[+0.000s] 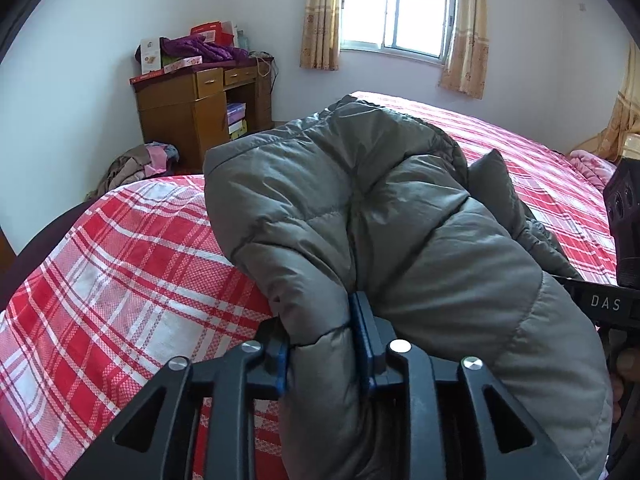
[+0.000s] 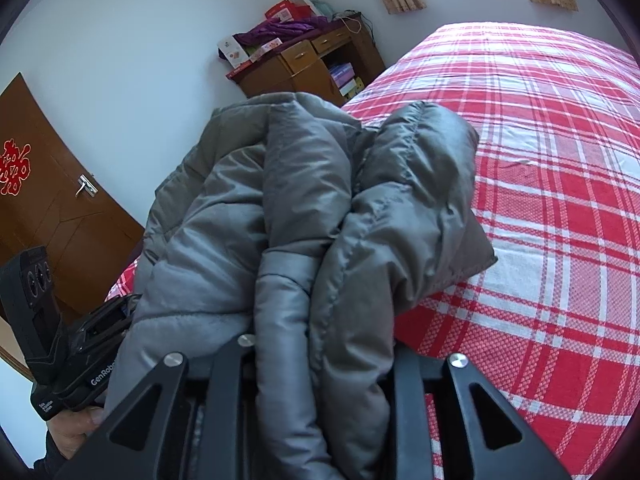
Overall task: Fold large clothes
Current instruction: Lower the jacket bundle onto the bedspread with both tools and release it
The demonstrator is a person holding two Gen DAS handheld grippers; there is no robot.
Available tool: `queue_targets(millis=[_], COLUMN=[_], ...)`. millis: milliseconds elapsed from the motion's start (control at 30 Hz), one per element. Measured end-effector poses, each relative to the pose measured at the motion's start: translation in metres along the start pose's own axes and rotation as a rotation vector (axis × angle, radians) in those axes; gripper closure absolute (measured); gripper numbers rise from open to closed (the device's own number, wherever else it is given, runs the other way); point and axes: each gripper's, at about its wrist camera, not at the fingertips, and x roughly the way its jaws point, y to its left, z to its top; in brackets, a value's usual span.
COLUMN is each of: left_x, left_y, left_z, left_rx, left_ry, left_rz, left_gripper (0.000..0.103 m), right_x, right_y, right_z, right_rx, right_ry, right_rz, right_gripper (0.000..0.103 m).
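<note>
A grey puffer jacket [image 1: 360, 208] is bunched and folded over the red plaid bed [image 1: 120, 264]. My left gripper [image 1: 324, 344] is shut on a thick fold of the jacket, its blue pads [image 1: 362, 328] pressing the cloth. In the right wrist view the same jacket [image 2: 304, 216] fills the middle, held above the bed [image 2: 560, 200]. My right gripper [image 2: 324, 364] is shut on bunched jacket folds; its fingertips are hidden by the cloth. Each gripper shows at the edge of the other's view: the right gripper's body [image 1: 616, 304] and the left gripper's body [image 2: 80, 344].
A wooden desk [image 1: 200, 112] piled with boxes and purple cloth stands against the far wall. A heap of clothes [image 1: 140, 164] lies on the floor beside it. A window with curtains [image 1: 396, 12] is behind the bed. A brown door [image 2: 52, 196] is at left.
</note>
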Motion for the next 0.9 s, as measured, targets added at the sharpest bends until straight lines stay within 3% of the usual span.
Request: queue_targets(millis=[167, 367, 900], left_x=[0.004, 0.012, 0.029], left_y=[0.005, 0.011, 0.019], left_z=[-0.003, -0.007, -0.012], left_rx=[-0.010, -0.035, -0.099], left_ry=[0.002, 0.005, 0.032], left_rz=[0.048, 0.067, 0.089], left_gripper=[0.045, 0.030, 0.009], right_x=[0.002, 0.003, 0.007], right_y=[-0.004, -0.012, -0.018], right_z=[-0.003, -0.008, -0.013], right_rx=[0.011, 0.027, 0.026], right_ry=[-0.001, -0.005, -0.017], right_rz=[-0.029, -0.059, -0.139], right_gripper=[0.069, 0.063, 0.041])
